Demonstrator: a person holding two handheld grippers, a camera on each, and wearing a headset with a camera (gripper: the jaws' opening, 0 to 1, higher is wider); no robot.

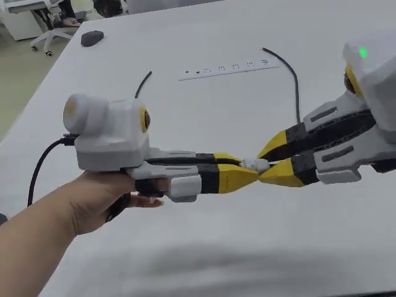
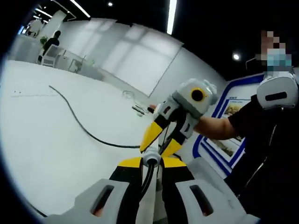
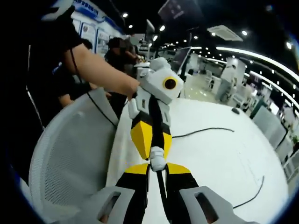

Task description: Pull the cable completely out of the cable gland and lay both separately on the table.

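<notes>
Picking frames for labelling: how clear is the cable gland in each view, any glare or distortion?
Head view: even light, cable gland small and slightly soft. Left gripper view: fisheye bending, bright ceiling strips, gland clear. Right gripper view: same bending, gland sharp.

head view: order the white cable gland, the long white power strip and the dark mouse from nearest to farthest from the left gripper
1. white cable gland, right at the left gripper tips.
2. long white power strip, mid-table beyond.
3. dark mouse, far left.
</notes>
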